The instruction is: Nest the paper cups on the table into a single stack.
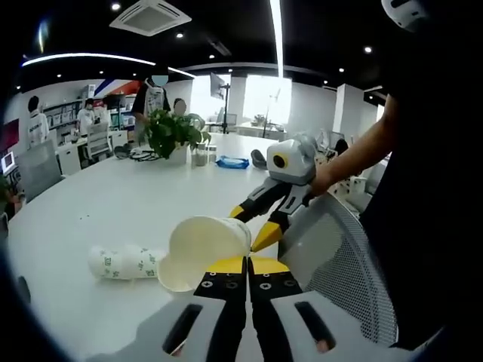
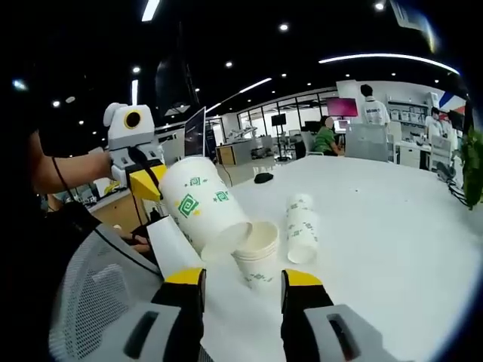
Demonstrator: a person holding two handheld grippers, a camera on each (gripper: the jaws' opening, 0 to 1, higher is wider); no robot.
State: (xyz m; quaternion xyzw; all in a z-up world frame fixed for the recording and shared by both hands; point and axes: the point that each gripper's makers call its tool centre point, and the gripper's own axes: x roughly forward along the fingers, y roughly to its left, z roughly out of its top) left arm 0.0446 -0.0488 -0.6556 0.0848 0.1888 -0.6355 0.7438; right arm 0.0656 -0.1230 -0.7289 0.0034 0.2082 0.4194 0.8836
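Left gripper (image 2: 143,185) clamps tilted paper cup (image 2: 202,205), mouth angled over upright cup stack (image 2: 256,256) on white table (image 2: 392,249); lying cup pair (image 2: 302,228) at 2 o'clock beside stack. Right gripper (image 2: 241,283) jaws wide, holding nothing. Green square logos on cups, text unreadable

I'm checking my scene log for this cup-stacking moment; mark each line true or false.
1. The left gripper grips a tilted paper cup. True.
2. The right gripper is clamped shut. False: its jaws stand open, with the upright cup ahead between them.
3. Nested cups lie on their side on the table. True.
4. The tilted paper cup is fully seated in the upright cup. False: it leans at an angle, its lower end at the upright cup's rim.
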